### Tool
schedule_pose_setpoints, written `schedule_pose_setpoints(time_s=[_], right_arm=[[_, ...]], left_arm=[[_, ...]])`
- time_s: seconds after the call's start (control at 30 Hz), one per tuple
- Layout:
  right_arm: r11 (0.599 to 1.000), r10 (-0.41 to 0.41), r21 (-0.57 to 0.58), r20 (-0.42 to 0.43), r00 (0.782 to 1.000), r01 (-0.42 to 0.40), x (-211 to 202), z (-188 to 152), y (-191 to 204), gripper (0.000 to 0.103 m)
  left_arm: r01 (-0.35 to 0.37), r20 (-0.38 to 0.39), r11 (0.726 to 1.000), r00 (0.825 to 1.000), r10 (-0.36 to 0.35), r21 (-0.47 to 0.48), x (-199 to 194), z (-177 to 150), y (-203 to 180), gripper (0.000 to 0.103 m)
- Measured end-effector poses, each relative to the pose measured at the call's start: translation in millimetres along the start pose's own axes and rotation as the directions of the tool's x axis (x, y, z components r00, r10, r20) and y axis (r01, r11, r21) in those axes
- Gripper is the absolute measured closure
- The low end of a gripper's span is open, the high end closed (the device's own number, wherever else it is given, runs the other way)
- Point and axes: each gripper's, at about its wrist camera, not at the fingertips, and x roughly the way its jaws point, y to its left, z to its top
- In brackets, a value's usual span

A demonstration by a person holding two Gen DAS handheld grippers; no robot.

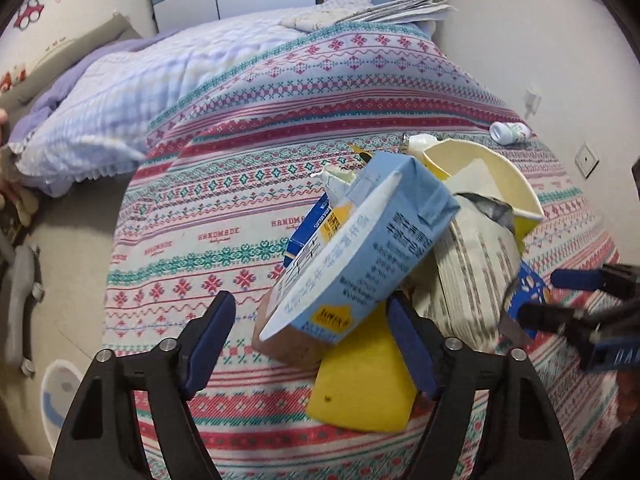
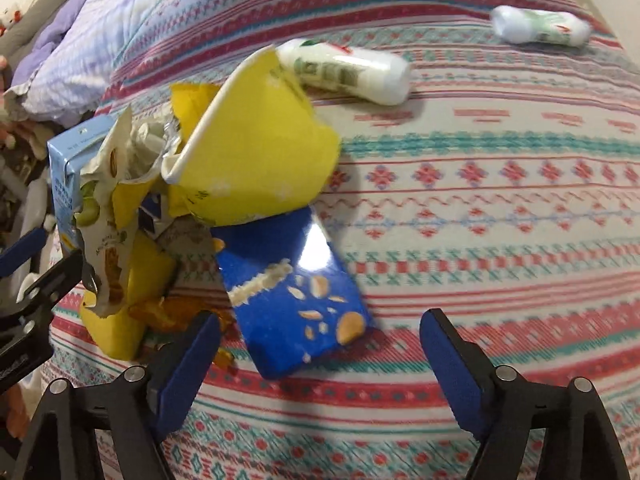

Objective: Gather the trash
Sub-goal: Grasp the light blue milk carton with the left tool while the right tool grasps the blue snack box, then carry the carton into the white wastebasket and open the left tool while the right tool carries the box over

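Note:
A heap of trash lies on the patterned bedspread (image 1: 248, 184). In the left wrist view a light blue carton (image 1: 360, 248) leans on a yellow sponge-like block (image 1: 364, 392), a brown piece (image 1: 280, 344), crumpled paper (image 1: 472, 272) and a yellow cup (image 1: 492, 176). My left gripper (image 1: 312, 340) is open with the carton's lower end between its fingers. In the right wrist view the yellow cup (image 2: 256, 152) rests on a dark blue snack box (image 2: 296, 292). My right gripper (image 2: 320, 364) is open around the box's near end. It also shows in the left wrist view (image 1: 560, 300).
Two white bottles (image 2: 348, 68) (image 2: 540, 26) lie on the bedspread beyond the heap. A light blue quilt (image 1: 120, 100) is bunched at the far left. Folded papers (image 1: 400, 10) sit at the bed's far end. The floor (image 1: 72, 248) is left of the bed.

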Motion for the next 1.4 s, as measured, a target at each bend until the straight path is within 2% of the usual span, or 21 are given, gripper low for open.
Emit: schedule_pose_setpoints(time_s=[0.13,0.17,0.27,0.3,0.4,0.47,0.67,0.9,1.17,1.4], right_arm=[[0.998,-0.007,-0.055,-0.014,1.0,0.006,10,1,10,0.018],[0.998,-0.009,-0.059,-0.023,1.0,0.008,13,1,10,0.02],[0.998,-0.025,-0.064,-0.045,0.999,0.022,22,-1,10,0.028],[0.997,-0.034,-0.067,-0.051,0.998,0.031,24,-1,10,0.032],[0.997,-0.039,-0.072,-0.053,0.998,0.035,27,-1,13,0.034],[0.997,-0.037,-0.075,-0.043,0.998,0.033,25,0,16,0.034],[0.996,-0.016,-0.089,-0.007,1.0,0.015,-6,-7,18,0.035],[0.996,0.009,-0.088,0.028,1.0,-0.007,-53,-34,11,0.035],[0.996,0.015,-0.091,0.073,0.997,-0.008,-80,-48,15,0.035],[0.996,0.037,-0.089,0.098,0.994,-0.029,-91,-45,30,0.035]], left_arm=[[0.009,-0.008,1.0,1.0,-0.009,-0.018,8,3,3,0.037],[0.013,-0.013,1.0,1.0,-0.013,-0.025,10,3,4,0.043],[0.024,-0.017,0.999,1.0,-0.025,-0.049,11,3,8,0.045],[0.025,-0.013,0.998,1.0,-0.026,-0.051,11,3,8,0.049],[0.021,0.001,0.998,1.0,-0.021,-0.053,4,3,10,0.057],[0.033,0.001,0.997,0.999,-0.033,-0.069,0,2,12,0.059],[0.06,-0.011,0.99,0.998,-0.062,-0.13,-15,-5,23,0.059],[0.08,-0.002,0.982,0.997,-0.081,-0.172,-41,-21,38,0.06],[0.066,0.001,0.978,0.998,-0.067,-0.196,-66,-41,54,0.06],[0.045,-0.01,0.974,0.999,-0.048,-0.224,-83,-61,75,0.06]])
